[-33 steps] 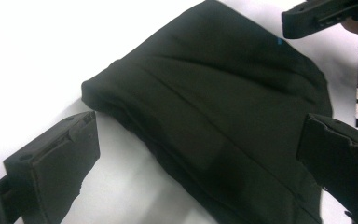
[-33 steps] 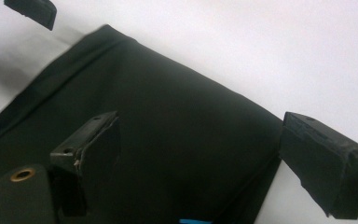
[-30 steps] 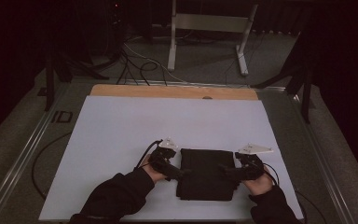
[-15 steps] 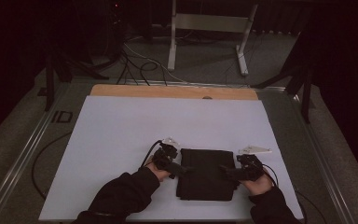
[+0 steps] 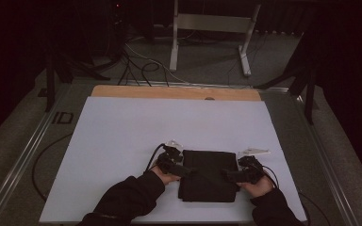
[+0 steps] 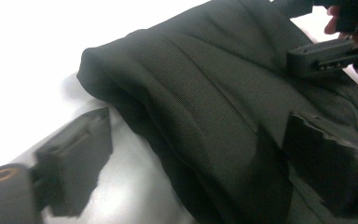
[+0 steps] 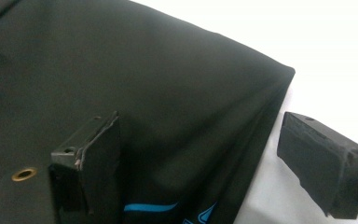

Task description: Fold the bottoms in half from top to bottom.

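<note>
A folded black garment point(image 5: 207, 175) lies flat on the white table top point(image 5: 122, 132), toward the near edge and a little right of centre. The person's two hands come in from the near side, one at each side of the cloth. The left gripper point(image 5: 181, 168) sits at the garment's left edge with its tips pointing right, over the fabric. In the left gripper view its jaws stand apart and straddle that folded edge point(image 6: 177, 112): one jaw lies on the bare table beside the fold, the other rests over the cloth, and the pads do not pinch the fabric; the jaws have just been closing a little with the cloth between them. The right gripper point(image 5: 231, 174) mirrors this at the garment's right edge, its tips pointing left. In the right gripper view its jaws are also wide apart, one over the dark fabric point(image 7: 144, 93) and the other over the white surface just past the folded edge, with nothing clamped. A blue printed mark point(image 7: 151, 206) shows on the cloth near that gripper. At the far end of the table a wooden strip point(image 5: 169, 92) runs along the edge.
</note>
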The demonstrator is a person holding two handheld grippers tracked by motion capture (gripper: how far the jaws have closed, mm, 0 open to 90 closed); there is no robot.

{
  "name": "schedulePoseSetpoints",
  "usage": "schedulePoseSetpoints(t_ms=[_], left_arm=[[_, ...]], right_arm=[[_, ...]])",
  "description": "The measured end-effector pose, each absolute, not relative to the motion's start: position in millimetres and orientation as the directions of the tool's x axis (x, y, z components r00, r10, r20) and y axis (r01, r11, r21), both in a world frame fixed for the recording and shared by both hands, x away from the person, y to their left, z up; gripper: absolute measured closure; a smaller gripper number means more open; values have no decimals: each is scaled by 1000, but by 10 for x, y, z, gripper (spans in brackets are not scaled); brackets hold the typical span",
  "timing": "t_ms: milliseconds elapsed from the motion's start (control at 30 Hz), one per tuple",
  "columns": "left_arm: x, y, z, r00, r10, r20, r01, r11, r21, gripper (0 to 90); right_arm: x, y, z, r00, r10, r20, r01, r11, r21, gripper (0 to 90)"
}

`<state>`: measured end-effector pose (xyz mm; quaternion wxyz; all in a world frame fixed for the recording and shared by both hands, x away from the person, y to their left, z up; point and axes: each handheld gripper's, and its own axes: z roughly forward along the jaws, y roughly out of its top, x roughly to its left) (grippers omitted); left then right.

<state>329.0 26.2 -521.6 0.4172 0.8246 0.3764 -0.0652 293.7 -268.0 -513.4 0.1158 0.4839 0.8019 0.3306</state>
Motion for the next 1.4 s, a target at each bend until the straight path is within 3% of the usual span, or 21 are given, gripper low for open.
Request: schedulePoseSetpoints(t_ms=[267, 467, 667, 833, 1067, 1400], left_arm=[[3276, 248, -5224, 700, 584, -410, 677, -359, 643, 222], [3258, 175, -5225, 711, 573, -408, 672, -382, 635, 420], [3272, 171, -5238, 710, 565, -419, 677, -385, 628, 561], [3268, 138, -5243, 718, 555, -420, 673, -398, 623, 655], [3237, 114, -5220, 736, 555, -387, 648, -413, 640, 709], [3189, 132, -5123, 764, 531, -367, 610, -411, 677, 725]], right_arm=[[2922, -2645, -5159, -512, 852, 108, 698, 340, 630, 179], [2888, -2606, -5136, -541, 834, 107, 688, 365, 627, 338], [2872, -2584, -5120, -568, 813, 131, 683, 376, 626, 490], [2871, -2569, -5114, -600, 779, 181, 686, 384, 618, 699], [2880, -2560, -5111, -602, 771, 207, 691, 374, 619, 762], [2840, -2562, -5001, -602, 772, 204, 668, 347, 659, 773]])
